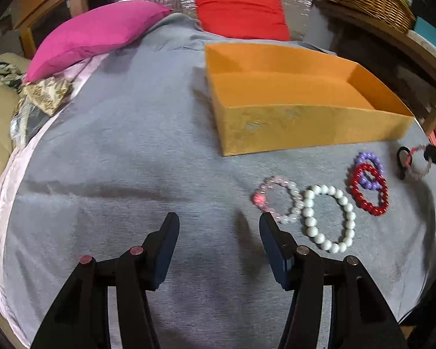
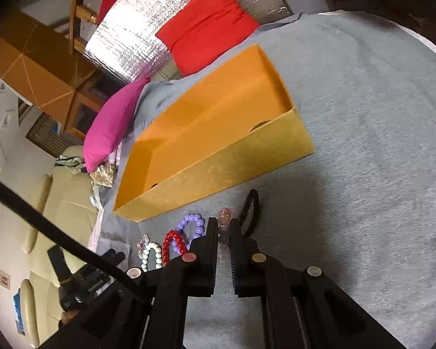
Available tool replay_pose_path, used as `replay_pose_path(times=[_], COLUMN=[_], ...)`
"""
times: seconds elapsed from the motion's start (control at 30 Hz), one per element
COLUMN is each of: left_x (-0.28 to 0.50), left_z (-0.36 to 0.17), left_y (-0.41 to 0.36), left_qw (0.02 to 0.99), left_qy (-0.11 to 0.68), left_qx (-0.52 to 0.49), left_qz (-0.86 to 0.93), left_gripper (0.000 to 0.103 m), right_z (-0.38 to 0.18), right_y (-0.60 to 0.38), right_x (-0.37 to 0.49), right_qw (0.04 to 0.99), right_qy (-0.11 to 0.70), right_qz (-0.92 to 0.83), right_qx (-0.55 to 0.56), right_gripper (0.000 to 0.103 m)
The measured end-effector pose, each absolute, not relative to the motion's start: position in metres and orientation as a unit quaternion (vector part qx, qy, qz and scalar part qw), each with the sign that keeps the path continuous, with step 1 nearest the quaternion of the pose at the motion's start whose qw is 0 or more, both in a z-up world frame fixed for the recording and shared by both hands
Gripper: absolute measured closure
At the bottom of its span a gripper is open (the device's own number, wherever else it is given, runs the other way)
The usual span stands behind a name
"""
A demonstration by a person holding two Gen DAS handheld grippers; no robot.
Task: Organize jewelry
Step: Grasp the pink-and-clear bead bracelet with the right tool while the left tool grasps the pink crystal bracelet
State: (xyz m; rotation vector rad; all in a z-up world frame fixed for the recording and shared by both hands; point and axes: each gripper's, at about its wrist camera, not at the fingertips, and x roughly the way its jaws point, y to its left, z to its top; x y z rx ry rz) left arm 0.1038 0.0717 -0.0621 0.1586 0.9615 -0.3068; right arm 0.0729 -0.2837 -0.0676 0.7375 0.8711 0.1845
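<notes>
Bracelet (image 2: 224,226) blurred, half-hidden between right tongs (image 2: 224,229)

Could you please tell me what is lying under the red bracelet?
A purple bracelet lies partly under the red bracelet: its beads show through the red loop and beyond its far side. The stretch where the red beads cross it is hidden. Under both is the grey cloth.

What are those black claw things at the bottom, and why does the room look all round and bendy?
Those claws are hand-held grippers, one in each of a person's hands, with a wide-eyed camera on each that bends the picture. One picture looks along the left gripper, open and empty. The other looks along the right gripper, pinching a pinkish bead bracelet. On the grey blanket lie white, pale pink, red and purple bracelets, a black loop, and an orange box.
</notes>
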Motion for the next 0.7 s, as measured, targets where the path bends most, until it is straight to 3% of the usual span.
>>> replay_pose_path(times=[0.27, 0.43, 0.7], left_x=[0.114, 0.127, 0.131], left_z=[-0.07, -0.076, -0.081], left_y=[0.057, 0.05, 0.028], left_qw=[0.865, 0.86, 0.856], left_qy=[0.469, 0.475, 0.471], left_qx=[0.079, 0.082, 0.111], left_qz=[-0.161, -0.168, -0.183], left_gripper=[0.047, 0.06, 0.093], right_z=[-0.055, -0.056, -0.054], right_y=[-0.288, -0.292, -0.303], right_x=[0.068, 0.068, 0.064], right_qw=[0.841, 0.835, 0.836], right_qy=[0.384, 0.381, 0.366], right_qz=[0.107, 0.114, 0.101], right_qx=[0.365, 0.38, 0.396], right_gripper=[0.094, 0.094, 0.094])
